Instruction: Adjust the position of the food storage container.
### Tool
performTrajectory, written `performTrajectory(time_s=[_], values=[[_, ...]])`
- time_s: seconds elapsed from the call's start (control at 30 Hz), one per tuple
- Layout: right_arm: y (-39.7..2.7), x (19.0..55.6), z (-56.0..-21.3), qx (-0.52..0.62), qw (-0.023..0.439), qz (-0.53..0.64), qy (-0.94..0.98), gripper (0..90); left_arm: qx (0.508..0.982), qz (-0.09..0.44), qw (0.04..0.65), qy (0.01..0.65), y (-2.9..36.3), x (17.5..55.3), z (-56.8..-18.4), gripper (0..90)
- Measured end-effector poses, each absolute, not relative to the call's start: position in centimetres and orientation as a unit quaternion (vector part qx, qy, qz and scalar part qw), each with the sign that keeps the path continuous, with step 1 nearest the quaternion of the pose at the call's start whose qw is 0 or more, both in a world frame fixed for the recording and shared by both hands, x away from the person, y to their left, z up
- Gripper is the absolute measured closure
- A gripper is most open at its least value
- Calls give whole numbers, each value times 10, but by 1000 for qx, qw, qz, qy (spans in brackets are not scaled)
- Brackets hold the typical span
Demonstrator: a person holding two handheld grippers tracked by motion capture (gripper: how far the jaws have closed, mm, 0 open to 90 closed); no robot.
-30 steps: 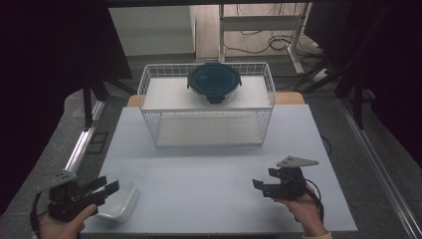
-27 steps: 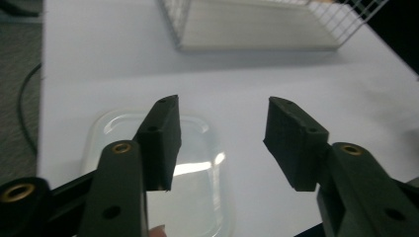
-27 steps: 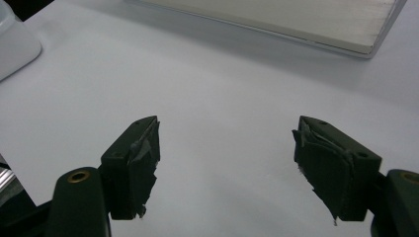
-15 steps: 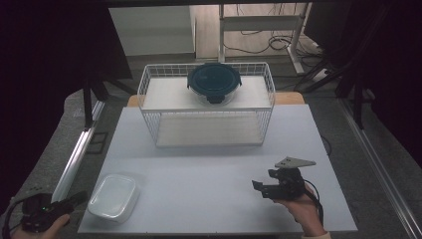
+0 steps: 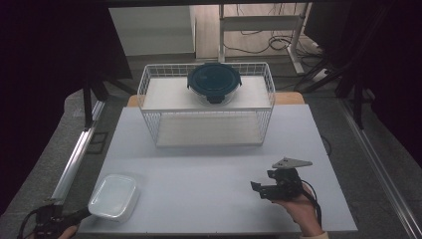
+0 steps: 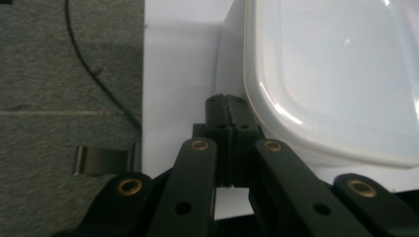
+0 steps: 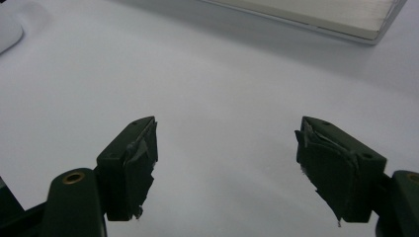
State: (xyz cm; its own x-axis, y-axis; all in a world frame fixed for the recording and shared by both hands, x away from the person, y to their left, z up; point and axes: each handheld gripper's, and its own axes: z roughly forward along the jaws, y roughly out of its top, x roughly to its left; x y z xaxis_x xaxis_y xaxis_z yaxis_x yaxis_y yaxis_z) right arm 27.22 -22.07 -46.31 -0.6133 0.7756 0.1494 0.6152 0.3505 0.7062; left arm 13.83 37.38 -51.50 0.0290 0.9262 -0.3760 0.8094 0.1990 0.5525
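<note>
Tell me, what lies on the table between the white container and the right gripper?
Nothing: in the high view the table is bare between the white container and the open right gripper.

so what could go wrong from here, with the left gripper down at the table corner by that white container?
1. The white container sits near the table's front-left edge; a nudge from the left gripper, whose jaws have just closed empty beside its rim, could push it askew or off.
2. Shut jaws cannot take the container; they must reopen first.
3. The right gripper is open over bare table, far from the container, so it likely cannot steady it in time.
</note>
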Motion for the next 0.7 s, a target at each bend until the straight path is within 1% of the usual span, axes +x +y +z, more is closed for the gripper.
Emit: performTrajectory(time_s=[0.07,0.23,0.5,0.7], values=[[-222,272,-462,428,107,379,814,240,635,80,348,685,372,140,-515,899],[-222,272,-462,427,107,378,815,239,635,72,355,682,365,145,-515,900],[-222,271,-461,427,105,379,814,239,662,50,363,654,340,168,-515,899],[-222,271,-459,425,107,382,814,240,664,43,370,648,333,176,-515,900]])
